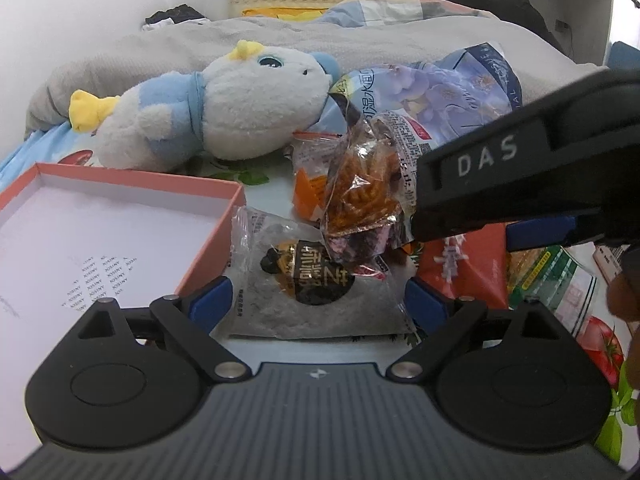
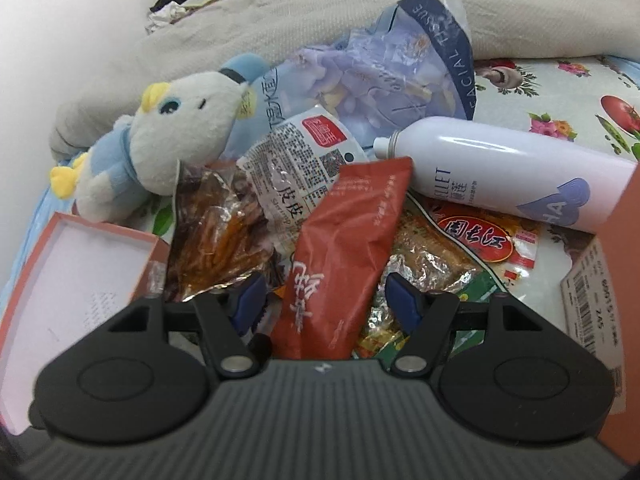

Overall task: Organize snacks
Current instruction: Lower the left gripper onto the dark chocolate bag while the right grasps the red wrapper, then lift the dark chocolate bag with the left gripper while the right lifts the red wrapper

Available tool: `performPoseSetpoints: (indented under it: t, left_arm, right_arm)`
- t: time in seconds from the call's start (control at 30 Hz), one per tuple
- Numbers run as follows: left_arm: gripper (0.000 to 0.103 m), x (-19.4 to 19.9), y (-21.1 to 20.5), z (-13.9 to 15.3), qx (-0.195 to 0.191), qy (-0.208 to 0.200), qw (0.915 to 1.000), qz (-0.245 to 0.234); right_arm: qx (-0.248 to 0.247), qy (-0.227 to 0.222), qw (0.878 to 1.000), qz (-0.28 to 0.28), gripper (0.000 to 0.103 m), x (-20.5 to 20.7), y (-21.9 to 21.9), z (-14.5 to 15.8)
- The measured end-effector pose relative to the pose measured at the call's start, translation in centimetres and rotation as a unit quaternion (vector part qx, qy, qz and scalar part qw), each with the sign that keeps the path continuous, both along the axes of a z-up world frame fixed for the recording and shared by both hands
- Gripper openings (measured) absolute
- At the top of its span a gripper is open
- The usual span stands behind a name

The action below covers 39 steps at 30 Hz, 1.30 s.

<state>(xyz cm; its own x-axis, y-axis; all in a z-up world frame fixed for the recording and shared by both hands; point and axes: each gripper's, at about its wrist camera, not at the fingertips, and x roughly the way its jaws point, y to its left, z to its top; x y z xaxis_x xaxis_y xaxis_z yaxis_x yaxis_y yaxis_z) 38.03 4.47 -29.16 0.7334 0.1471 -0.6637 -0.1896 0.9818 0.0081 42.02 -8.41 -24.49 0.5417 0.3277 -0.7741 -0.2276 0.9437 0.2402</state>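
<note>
A heap of snack packets lies on a flowered bed sheet. My left gripper (image 1: 318,300) is open low over a grey packet with a black label (image 1: 312,280), which sits between its blue pads without touching them. My right gripper (image 2: 327,298) is open too. A red packet (image 2: 340,240) lies between its fingers, and the pads stand just clear of the packet's sides. The left wrist view shows the right gripper (image 1: 464,240) coming in from the right over that red packet (image 1: 460,268), next to a clear packet of orange-brown strips (image 1: 360,200). An open pink box (image 1: 120,184) with a white inside sits on the left.
A white and blue plush toy (image 1: 224,108) lies behind the heap, beside a facial tissue pack (image 2: 400,68). A white spray bottle (image 2: 500,168) lies on the right. A second pink box (image 2: 624,240) with a barcode label stands at far right. A grey blanket (image 1: 280,36) covers the back.
</note>
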Motion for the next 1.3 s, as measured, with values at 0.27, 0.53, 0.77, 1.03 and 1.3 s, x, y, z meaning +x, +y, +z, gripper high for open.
performPoseSetpoints:
  t: [0.27, 0.53, 0.77, 1.03, 1.3]
  left_arm:
    - [0.092, 0.1, 0.0, -0.1, -0.003, 0.002, 1.0, 0.001]
    - [0.082, -0.6, -0.3, 0.2, -0.004, 0.007, 1.0, -0.005]
    - [0.08, -2.0, -0.4, 0.7, -0.017, 0.01, 0.9998, -0.009]
    - [0.08, -4.8, -0.7, 1.2, -0.029, 0.026, 0.9991, -0.014]
    - [0.079, -7.6, 0.0, 2.1, -0.065, 0.044, 0.9967, -0.016]
  right_arm:
    - [-0.052, -0.026, 0.998, 0.003, 0.055, -0.3, 0.8, -0.1]
    - [-0.059, -0.032, 0.998, 0.005, 0.04, -0.8, 0.5, 0.6]
    - [-0.057, -0.032, 0.998, 0.008, 0.039, -2.4, -0.4, 1.7]
    - [-0.061, -0.027, 0.998, 0.018, 0.039, -4.8, -1.1, 2.4]
    - [-0.06, -0.025, 0.998, 0.025, 0.037, -8.0, -2.1, 3.3]
